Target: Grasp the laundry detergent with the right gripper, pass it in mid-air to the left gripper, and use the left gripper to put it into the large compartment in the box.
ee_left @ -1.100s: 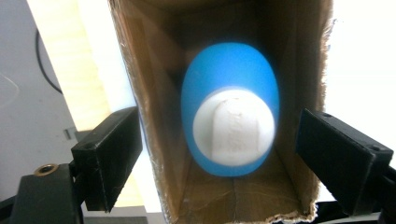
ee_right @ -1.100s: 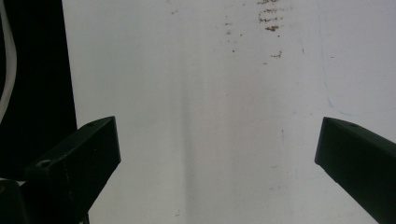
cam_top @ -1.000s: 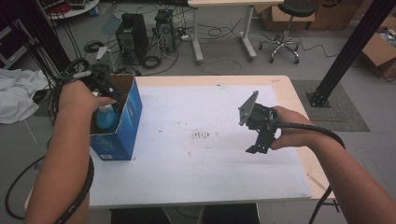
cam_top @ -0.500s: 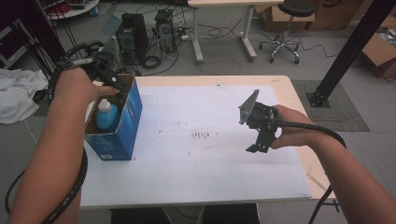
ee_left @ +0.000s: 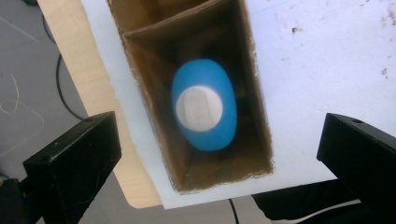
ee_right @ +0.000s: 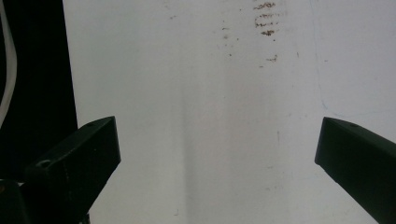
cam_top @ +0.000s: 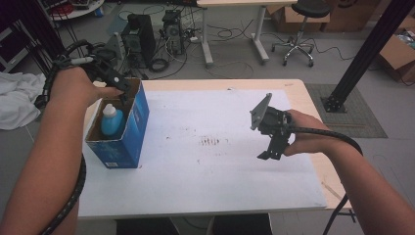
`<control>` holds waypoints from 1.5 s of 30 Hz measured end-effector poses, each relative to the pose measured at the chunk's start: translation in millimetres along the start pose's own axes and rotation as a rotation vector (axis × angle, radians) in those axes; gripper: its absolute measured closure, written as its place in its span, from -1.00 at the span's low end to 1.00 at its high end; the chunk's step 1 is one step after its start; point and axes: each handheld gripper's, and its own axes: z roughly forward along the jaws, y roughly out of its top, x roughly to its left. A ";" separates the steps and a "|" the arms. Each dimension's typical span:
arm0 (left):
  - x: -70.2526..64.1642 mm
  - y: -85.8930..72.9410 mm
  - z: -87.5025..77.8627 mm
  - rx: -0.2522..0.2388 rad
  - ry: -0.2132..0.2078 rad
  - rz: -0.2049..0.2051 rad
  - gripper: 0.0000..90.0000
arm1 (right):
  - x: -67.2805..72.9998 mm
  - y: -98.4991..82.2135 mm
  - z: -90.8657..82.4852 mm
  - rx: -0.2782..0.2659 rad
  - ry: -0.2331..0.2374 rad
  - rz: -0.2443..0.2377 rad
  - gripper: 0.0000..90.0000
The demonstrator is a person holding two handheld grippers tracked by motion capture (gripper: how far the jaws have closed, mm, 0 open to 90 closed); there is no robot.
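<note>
An open-topped blue cardboard box [cam_top: 128,142] stands at the left of the white table. A blue bottle with a white cap [cam_top: 111,120] stands upright inside it. My left gripper [cam_top: 119,92] hovers above the box's far end, open; its jaws have just been opening, and nothing is between them. In the left gripper view the bottle [ee_left: 204,109] sits straight below, free of the left gripper [ee_left: 217,140], inside the box's brown walls [ee_left: 140,93]. My right gripper [cam_top: 270,147] hangs open over the table's right part, and in its own view the right gripper [ee_right: 217,140] holds nothing.
Dark smudges [cam_top: 210,142] mark the middle of the white tabletop [cam_top: 195,186]. A wooden margin [cam_top: 303,98] runs along the table's right side. Behind the table stand computer towers [cam_top: 139,36], cables and a stool [cam_top: 293,29]. A black post [cam_top: 362,54] rises at the right.
My left gripper has let go of the bottle, opened and risen out of the box. The bottle stays upright inside. The right hand has kept still.
</note>
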 end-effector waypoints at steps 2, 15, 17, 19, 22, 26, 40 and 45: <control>-2.3 -0.5 -2.7 -0.011 -0.003 0.029 -1.00 | -0.4 0.5 -0.4 0.000 0.000 0.000 -1.00; -47.3 5.7 -18.7 -0.062 -0.081 0.366 -1.00 | -3.5 4.2 -3.9 0.015 0.000 0.001 -1.00; -58.7 5.7 -19.0 -0.078 -0.091 0.440 -1.00 | -4.1 4.2 -4.2 0.019 -0.001 0.002 -1.00; -68.4 5.5 -18.4 -0.077 -0.087 0.512 -1.00 | -4.5 3.7 -4.5 0.024 0.001 0.007 -1.00; -78.9 5.7 -16.9 -0.083 -0.116 0.577 -1.00 | -6.3 2.0 -4.7 0.032 0.000 0.015 -1.00; -92.3 3.3 -13.8 -0.103 -0.129 0.705 -1.00 | -7.8 0.4 -6.2 0.041 0.000 0.023 -1.00; -130.9 -14.0 0.7 -0.067 -0.150 1.025 -1.00 | -6.3 10.0 -9.6 0.074 0.002 0.011 -1.00; -143.7 -18.4 5.2 -0.064 -0.141 1.094 -1.00 | -5.7 13.6 -10.7 0.077 -0.001 0.005 -1.00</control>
